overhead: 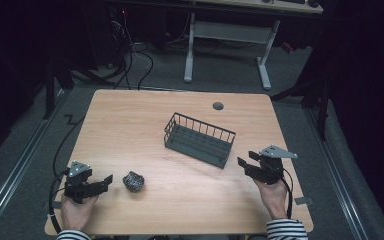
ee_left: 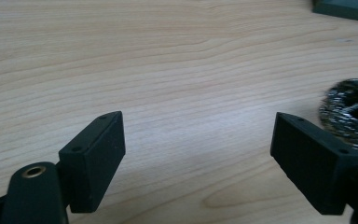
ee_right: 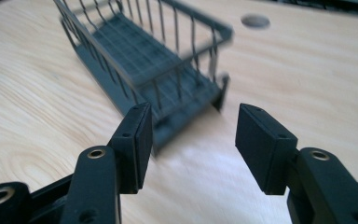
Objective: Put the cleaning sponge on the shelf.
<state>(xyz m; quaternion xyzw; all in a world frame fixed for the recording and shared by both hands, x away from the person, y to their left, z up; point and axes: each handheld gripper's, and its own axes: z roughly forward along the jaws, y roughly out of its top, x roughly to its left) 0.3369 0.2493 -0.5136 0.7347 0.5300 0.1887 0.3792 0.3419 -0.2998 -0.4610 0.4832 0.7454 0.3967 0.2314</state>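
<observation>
A dark wire basket (overhead: 203,126) stands empty near the middle of the wooden table (overhead: 125,125). A shiny metal scourer ball (overhead: 133,181) lies at the front left. My left gripper (overhead: 106,181) rests low on the table just left of the scourer, pointing toward it. In the left gripper view its jaws (ee_left: 198,140) stand open over bare wood, with the scourer (ee_left: 352,109) beyond the right jaw. My right gripper (overhead: 246,160) hovers off the basket's right end. It is open (ee_right: 191,135) with nothing between the jaws, and the basket (ee_right: 135,51) lies just ahead of them.
A round cable hole (overhead: 218,106) sits in the table behind the basket and shows again in the right gripper view (ee_right: 255,21). Cables trail off the table's left edge. A white-legged desk (overhead: 190,50) stands on the floor beyond the table.
</observation>
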